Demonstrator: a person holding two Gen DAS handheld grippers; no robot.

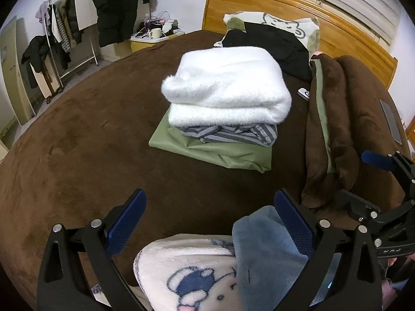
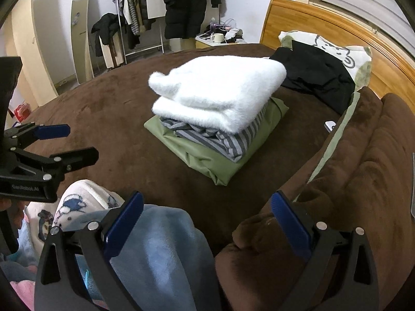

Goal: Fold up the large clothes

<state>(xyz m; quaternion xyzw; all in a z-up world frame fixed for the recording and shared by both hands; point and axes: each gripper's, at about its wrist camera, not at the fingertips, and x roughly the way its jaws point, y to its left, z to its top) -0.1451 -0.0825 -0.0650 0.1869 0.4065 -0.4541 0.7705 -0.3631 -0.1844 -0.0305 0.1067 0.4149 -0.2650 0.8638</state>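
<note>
Folded clothes – fluffy white sweater [image 1: 225,88] atop grey striped garment [image 1: 233,133] and olive-green cloth [image 1: 215,150] – sit mid brown bed cover [image 1: 64,142], 12 o'clock from both grippers. Left gripper [image 1: 210,223] and right gripper [image 2: 207,220] jaws apart, nothing gripped, w/ pale blue fleece [image 2: 160,259] below.

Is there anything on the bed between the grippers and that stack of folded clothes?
Nothing visible: only bare brown bedspread lies between the open left gripper, the open right gripper and the stack topped by the fluffy white folded garment.
</note>
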